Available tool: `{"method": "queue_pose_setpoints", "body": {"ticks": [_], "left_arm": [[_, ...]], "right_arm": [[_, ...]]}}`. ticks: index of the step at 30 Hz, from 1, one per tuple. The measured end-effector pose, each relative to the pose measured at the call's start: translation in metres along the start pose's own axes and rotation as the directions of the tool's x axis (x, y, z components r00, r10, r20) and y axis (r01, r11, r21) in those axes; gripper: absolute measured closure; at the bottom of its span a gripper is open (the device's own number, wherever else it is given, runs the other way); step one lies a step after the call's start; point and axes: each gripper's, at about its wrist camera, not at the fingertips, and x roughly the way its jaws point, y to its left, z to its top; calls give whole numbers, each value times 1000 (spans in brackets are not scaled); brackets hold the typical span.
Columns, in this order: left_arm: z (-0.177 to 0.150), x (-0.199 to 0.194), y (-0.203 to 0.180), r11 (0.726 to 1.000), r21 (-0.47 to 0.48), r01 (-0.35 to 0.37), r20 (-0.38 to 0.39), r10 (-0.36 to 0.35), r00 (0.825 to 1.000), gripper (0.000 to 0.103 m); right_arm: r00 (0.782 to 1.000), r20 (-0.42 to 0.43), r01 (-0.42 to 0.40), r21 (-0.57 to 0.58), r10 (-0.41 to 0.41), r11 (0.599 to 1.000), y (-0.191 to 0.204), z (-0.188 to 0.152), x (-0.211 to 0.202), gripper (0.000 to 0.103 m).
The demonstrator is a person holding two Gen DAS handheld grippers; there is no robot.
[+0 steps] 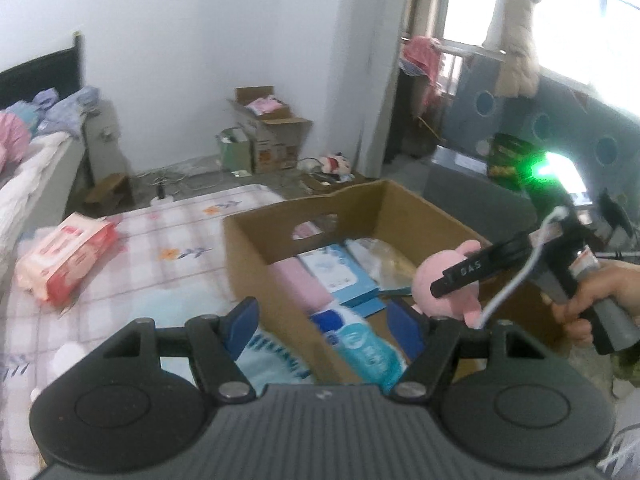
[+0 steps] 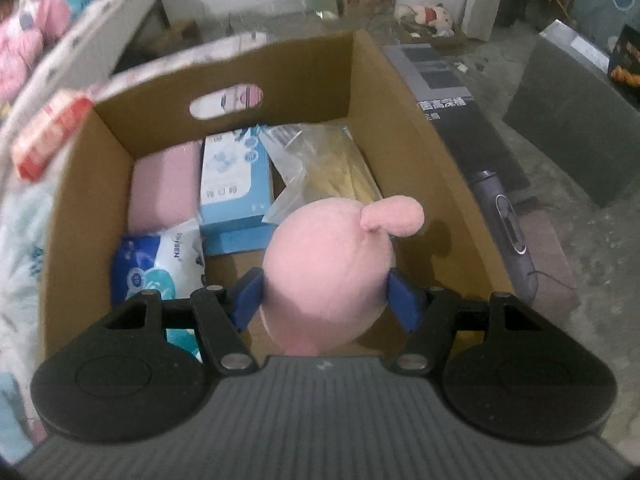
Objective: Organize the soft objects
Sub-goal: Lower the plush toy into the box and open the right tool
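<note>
Here, on the left, the left gripper (image 1: 324, 328) is hanging wide and empty over the near wall of the cardboard box (image 2: 404, 92). To its right, the right gripper (image 2: 326, 300) is squeezing the pink plush toy (image 2: 324, 264) by its round body above the box. The toy is looking light and squashy, probably easy to drop in. Bare floor is showing near the right wall; packets are filling the left.

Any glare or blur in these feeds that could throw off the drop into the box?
Left wrist view: green flare and blown-out window above the right gripper. Right wrist view: no glare; pink plush is sharp, cardboard box slightly soft, left edge smeared.
</note>
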Motion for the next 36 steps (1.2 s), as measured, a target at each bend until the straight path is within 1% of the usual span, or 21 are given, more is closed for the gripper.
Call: {"method": "queue_pose_setpoints", "body": {"ticks": [6,7,8,9,14,17,18,22,25,27,29,31,32,33,36], "left_arm": [[-8,-23,30,998,-56,-39,25,41,999,31],[-9,-26,35,997,-65,-47,27,49,998,31],[-11,-30,40,996,-72,-51,29,54,998,31],[-12,-33,44,995,-81,-55,28,58,998,31],[-21,-41,61,991,-117,-72,28,75,997,31],[-27,-48,70,988,-134,-76,33,81,996,31],[-29,-50,72,987,-139,-80,33,85,996,31],[-38,-58,81,984,-149,-102,27,107,994,31],[-44,-62,88,979,-163,-120,18,125,992,31],[-47,-65,92,976,-175,-128,12,132,991,31],[-50,-66,96,974,-184,-135,6,139,990,31],[-52,-67,98,972,-191,-139,4,143,990,31],[-52,-67,99,971,-194,-139,3,143,990,31],[-53,-67,99,971,-196,-138,2,141,990,31],[-53,-69,98,973,-194,-129,8,133,991,31]], "right_arm": [[999,-25,-35,-10,35,999,34,12,14,32],[999,-21,-42,-9,41,999,38,13,14,30],[998,-11,-57,-2,57,998,42,15,13,26],[997,-6,-77,8,77,997,43,16,11,25],[983,26,-184,88,182,979,45,22,0,24],[978,61,-204,103,199,973,43,22,-2,24],[977,76,-205,107,197,973,43,23,-2,26],[982,103,-168,83,159,982,48,25,9,27],[986,138,-91,7,90,996,59,26,21,27],[988,142,-54,-41,60,998,63,26,31,27],[992,115,-48,-62,55,997,63,25,42,26],[992,119,-35,-88,45,995,64,23,46,28],[991,123,-37,-94,49,995,63,22,45,31],[991,123,-37,-87,47,996,62,22,42,33],[993,104,-50,-51,55,997,53,21,27,35]]}}
